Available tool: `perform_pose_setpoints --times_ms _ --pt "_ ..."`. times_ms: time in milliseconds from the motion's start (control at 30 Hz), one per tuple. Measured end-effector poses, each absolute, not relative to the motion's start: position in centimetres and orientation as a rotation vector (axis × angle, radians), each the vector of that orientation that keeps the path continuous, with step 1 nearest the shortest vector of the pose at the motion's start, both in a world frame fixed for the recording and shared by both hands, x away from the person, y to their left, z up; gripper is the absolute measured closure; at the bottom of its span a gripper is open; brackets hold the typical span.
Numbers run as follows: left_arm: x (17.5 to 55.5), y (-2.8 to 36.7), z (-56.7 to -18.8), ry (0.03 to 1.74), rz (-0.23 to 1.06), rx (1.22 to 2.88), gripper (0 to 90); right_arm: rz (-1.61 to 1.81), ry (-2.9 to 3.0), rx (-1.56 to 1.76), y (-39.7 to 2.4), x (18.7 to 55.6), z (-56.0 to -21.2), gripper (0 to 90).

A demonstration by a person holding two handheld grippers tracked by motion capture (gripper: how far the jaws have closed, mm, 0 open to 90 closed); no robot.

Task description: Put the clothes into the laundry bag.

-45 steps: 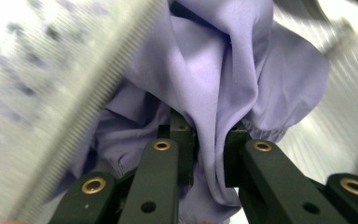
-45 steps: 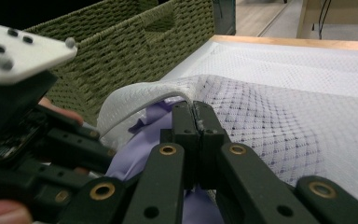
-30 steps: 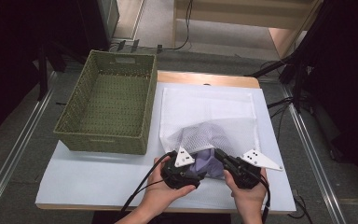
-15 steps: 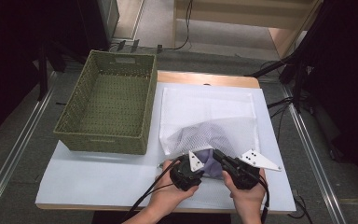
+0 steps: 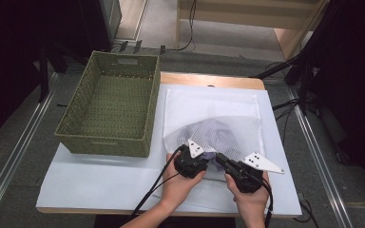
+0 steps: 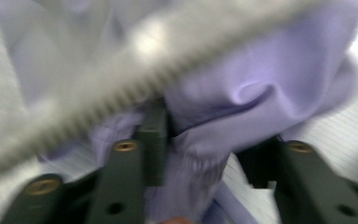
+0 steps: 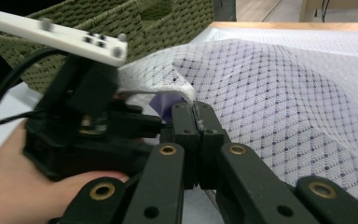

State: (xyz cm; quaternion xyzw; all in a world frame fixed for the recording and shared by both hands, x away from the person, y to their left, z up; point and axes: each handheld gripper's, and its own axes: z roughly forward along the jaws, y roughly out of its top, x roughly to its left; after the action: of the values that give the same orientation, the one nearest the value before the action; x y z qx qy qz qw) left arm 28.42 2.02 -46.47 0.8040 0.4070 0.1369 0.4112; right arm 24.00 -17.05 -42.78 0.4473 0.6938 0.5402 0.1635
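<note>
Cloth (image 6: 261, 93): lilac, bunched in the mouth of the mesh bag (image 5: 228, 118) at the surface's (image 5: 100, 185) near edge.
Right tool (image 7: 196, 116): clamped tight on the bag's rim, holding the mouth up.
Left tool (image 6: 205, 154): jaws half apart, just been opening, cloth between them, not pinched.
Advice: keep the rim lifted, close squarely on a thick fold.
Basket (image 5: 109, 109): alongside, left.

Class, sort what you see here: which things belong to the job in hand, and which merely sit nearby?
In the job:
white mesh laundry bag
lilac garment at its mouth
left gripper, jaws around the garment
right gripper, shut on the bag's edge

Sitting nearby:
green woven basket, beside the bag
white table
</note>
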Motion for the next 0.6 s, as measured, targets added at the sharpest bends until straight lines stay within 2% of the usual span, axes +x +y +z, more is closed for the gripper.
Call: perform_pose_setpoints --times_ms 100,167,333,400,500,600 --pt "27.2 3.0 -45.4 0.963 0.315 2.04 42.9 1.54 1.976 1.284 -17.3 24.2 -43.0 90.0" --pt "26.5 3.6 -45.1 0.94 0.288 2.072 39.1 1.539 1.971 1.285 -17.4 24.3 -43.0 90.0" --pt "26.3 4.0 -46.1 0.98 0.279 2.127 40.2 1.535 1.964 1.288 -17.4 24.4 -42.9 90.0" --pt "26.8 3.6 -46.6 1.013 0.278 2.152 45.4 1.528 1.961 1.302 -17.4 24.4 -43.0 90.0" --pt "27.4 2.9 -47.0 1.026 0.327 2.167 60.4 1.51 1.966 1.302 -17.4 24.5 -43.3 90.0" --pt "28.0 2.5 -46.9 0.988 0.391 2.164 83.3 1.5 1.974 1.317 -17.4 24.6 -43.6 90.0"
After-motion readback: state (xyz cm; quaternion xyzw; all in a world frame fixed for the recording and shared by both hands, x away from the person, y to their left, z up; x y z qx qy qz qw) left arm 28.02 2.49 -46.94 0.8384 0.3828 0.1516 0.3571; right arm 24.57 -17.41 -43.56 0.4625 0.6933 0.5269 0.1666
